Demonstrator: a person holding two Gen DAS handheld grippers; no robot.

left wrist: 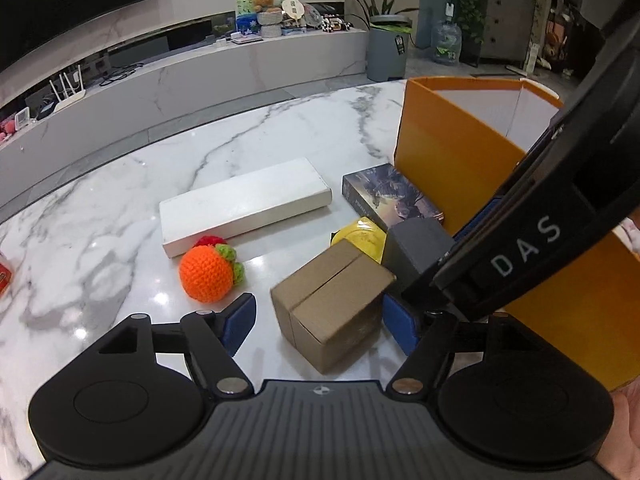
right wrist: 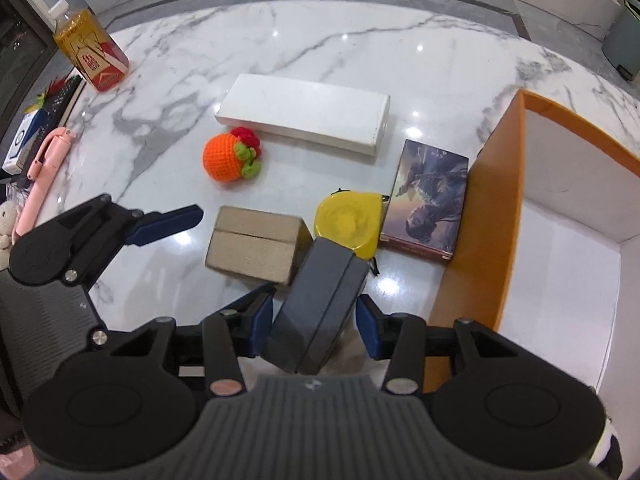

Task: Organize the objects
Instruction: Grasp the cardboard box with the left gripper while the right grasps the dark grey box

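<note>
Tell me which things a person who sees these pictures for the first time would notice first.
The bright orange crocheted ball lies on the white marble table, just in front of the long white flat box. At the right stands the large open orange cardboard box with its white inside. The right hand-held gripper straddles a dark grey rectangular box, beside the brown cardboard box.

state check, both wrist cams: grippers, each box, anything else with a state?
left gripper: open, straddling the cardboard box
right gripper: open, straddling the dark grey box
cardboard box: closed, on table
dark grey box: closed, tilted
orange bin: open-topped
bottle: capped, upright
</note>
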